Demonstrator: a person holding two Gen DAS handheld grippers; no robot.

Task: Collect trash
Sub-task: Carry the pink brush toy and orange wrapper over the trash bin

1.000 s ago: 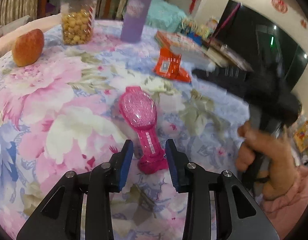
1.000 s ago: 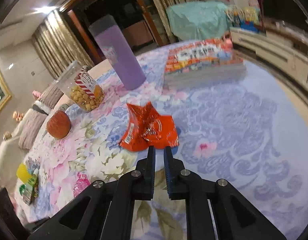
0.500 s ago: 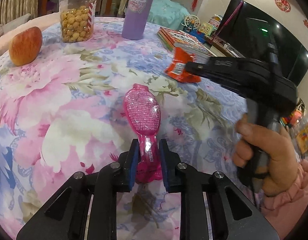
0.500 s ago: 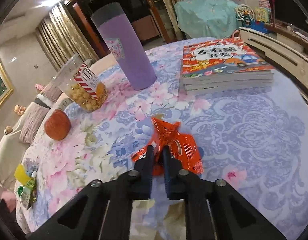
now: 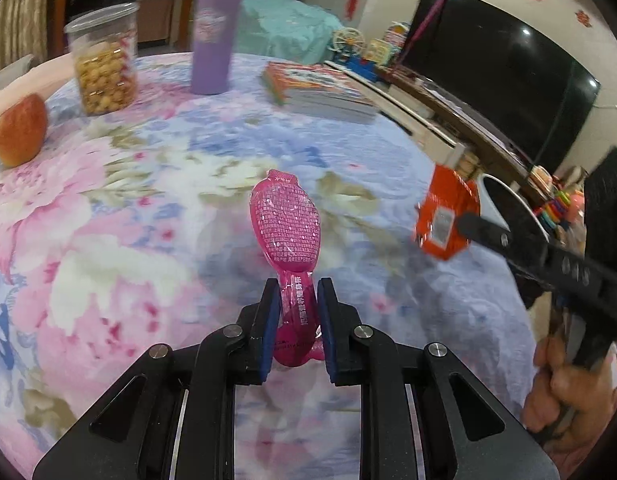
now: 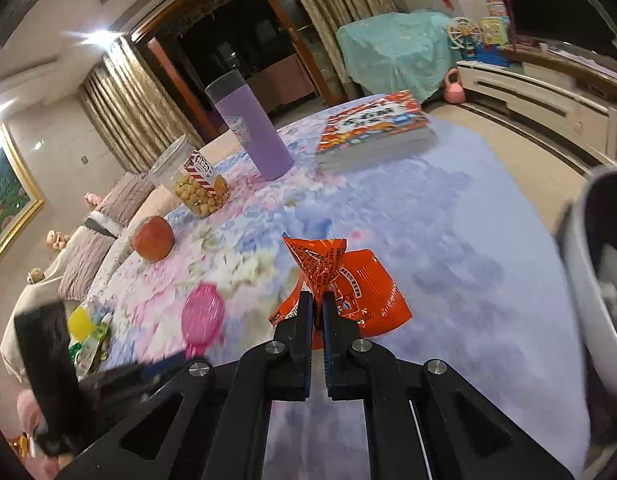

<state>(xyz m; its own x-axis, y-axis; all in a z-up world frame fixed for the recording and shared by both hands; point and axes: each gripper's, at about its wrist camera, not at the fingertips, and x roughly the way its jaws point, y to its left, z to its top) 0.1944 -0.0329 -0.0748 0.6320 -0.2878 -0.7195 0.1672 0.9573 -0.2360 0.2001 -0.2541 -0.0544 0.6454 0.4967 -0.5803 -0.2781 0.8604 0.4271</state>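
Left gripper (image 5: 296, 292) clamped on the narrow neck of the pink wrapper (image 5: 286, 224), broad end jutting forward past the fingertips, above the flowered tablecloth (image 5: 108, 208). Right gripper (image 6: 316, 304) pinched tight on the orange wrapper (image 6: 360, 284), crumpled peak sticking up just ahead of the pads, flat part fanning out to the right. From the left camera, same orange wrapper (image 5: 444, 216) dangling off the table's right edge, just beside the white bin (image 5: 504, 204). Bin rim (image 6: 588, 272) looming close at the right of the other view too. Farther back on the cloth: apple (image 5: 20, 130), snack jar (image 5: 104, 68), purple bottle (image 5: 214, 34), stack of books (image 5: 320, 94). Yellow-green packets (image 6: 88, 332) near the table's left edge.
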